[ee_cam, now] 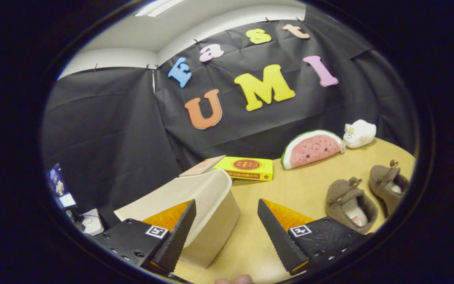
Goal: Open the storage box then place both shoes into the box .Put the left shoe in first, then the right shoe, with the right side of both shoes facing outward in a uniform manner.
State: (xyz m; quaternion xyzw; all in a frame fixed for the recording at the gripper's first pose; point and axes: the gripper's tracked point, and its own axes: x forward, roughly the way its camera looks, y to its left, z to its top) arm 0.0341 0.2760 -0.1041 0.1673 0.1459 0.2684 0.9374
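A cream storage box (211, 232) stands on the yellow table, with its lid (195, 189) resting on top and tilted. My gripper (226, 203) is open and holds nothing. Its left finger (177, 236) overlaps the box's near side, and its right finger (280, 236) hangs over bare table beside the box. Whether the left finger touches the lid I cannot tell. Two brown fuzzy shoes with pale linings sit to the right of the fingers: the nearer shoe (351, 207) just past the right finger, the other shoe (388, 185) beyond it.
A yellow book (246, 168) and a tan card (201, 166) lie just behind the box. A watermelon plush (311, 149) and a white plush (360, 133) sit at the back of the table (290, 189). A small screen (58, 185) stands off the table, left.
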